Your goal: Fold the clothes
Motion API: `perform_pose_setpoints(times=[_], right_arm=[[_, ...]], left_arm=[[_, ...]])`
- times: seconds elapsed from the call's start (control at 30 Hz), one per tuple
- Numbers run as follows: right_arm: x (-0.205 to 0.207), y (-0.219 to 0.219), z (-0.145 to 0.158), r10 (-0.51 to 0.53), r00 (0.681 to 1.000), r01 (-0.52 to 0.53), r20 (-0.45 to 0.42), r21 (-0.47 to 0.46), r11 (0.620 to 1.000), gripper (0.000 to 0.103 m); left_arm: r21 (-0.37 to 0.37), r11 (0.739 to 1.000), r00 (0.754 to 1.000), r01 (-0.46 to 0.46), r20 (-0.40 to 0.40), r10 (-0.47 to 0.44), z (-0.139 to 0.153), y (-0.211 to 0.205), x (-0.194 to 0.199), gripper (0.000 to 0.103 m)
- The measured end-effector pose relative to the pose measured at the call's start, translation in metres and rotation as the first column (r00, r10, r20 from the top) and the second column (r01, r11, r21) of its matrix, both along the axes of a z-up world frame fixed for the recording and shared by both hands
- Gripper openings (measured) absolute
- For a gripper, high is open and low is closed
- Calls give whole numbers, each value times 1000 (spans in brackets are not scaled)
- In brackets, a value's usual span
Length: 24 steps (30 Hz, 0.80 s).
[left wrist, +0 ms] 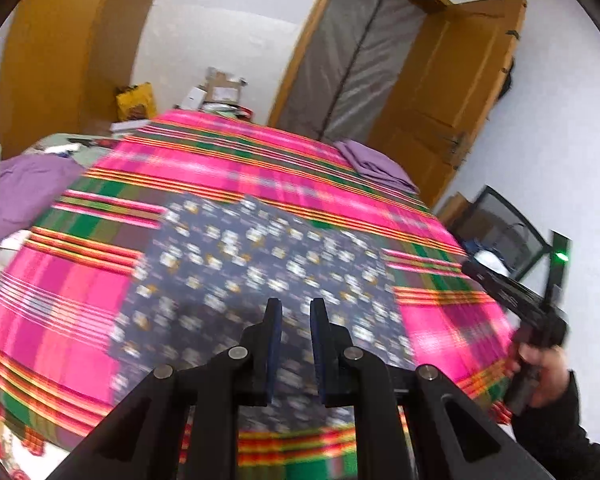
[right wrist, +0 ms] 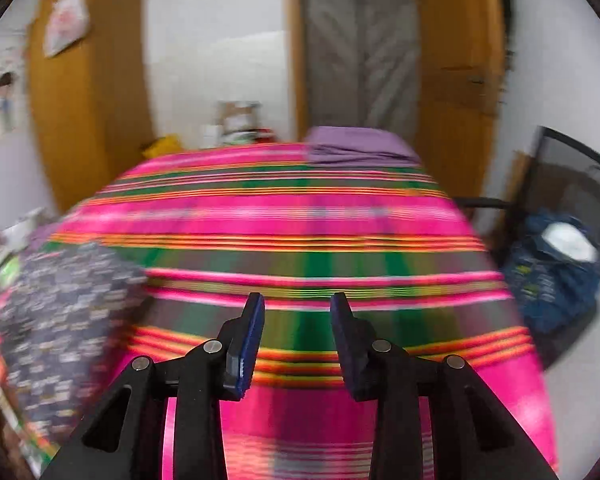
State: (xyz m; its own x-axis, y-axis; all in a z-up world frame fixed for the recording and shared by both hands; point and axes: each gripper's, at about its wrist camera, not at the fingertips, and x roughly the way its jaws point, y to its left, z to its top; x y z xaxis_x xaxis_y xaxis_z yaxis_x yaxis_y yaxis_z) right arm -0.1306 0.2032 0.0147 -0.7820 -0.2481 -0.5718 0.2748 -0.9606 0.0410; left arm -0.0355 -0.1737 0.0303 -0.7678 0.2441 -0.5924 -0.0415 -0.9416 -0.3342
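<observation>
Lying flat on the bed [left wrist: 440, 320], the dark blue printed cloth [left wrist: 260, 264] stretches across the pink striped cover. The left gripper [left wrist: 296, 308] hangs right over its near part, jaws a little apart with nothing between them. The right gripper [right wrist: 298, 308] is off to the right over bare cover, jaws wide apart and empty; from there the cloth lies well to the left. The left hand is nearer, so I think it reaches first.
</observation>
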Motion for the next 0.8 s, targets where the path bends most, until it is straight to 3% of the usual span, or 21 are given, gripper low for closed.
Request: perform_pose_setpoints(times=[0.1, 0.23, 0.37, 0.53, 0.67, 0.8], right_arm=[[10, -35, 1, 152, 988, -152, 8, -13, 988, 36], [13, -74, 1, 314, 949, -313, 17, -38, 949, 36], [5, -107, -2, 414, 910, -413, 27, -35, 910, 24], [-14, -132, -12, 422, 901, -422, 96, -23, 906, 9], [-26, -141, -15, 418, 903, -419, 101, -5, 908, 9], [-42, -144, -31, 392, 907, -397, 151, 3, 918, 8]], left_arm=[[-27, 999, 999, -39, 6, 39, -3, -15, -14, 14], [-36, 996, 995, -84, 44, 85, -19, -36, -35, 14], [7, 996, 990, -94, 103, 93, -44, -51, -46, 14], [21, 999, 994, -50, 95, 48, -23, -47, -51, 14], [-62, 997, 995, -53, 85, 58, -14, -47, -76, 14], [-63, 997, 991, -45, 125, 52, -24, -51, -101, 14]])
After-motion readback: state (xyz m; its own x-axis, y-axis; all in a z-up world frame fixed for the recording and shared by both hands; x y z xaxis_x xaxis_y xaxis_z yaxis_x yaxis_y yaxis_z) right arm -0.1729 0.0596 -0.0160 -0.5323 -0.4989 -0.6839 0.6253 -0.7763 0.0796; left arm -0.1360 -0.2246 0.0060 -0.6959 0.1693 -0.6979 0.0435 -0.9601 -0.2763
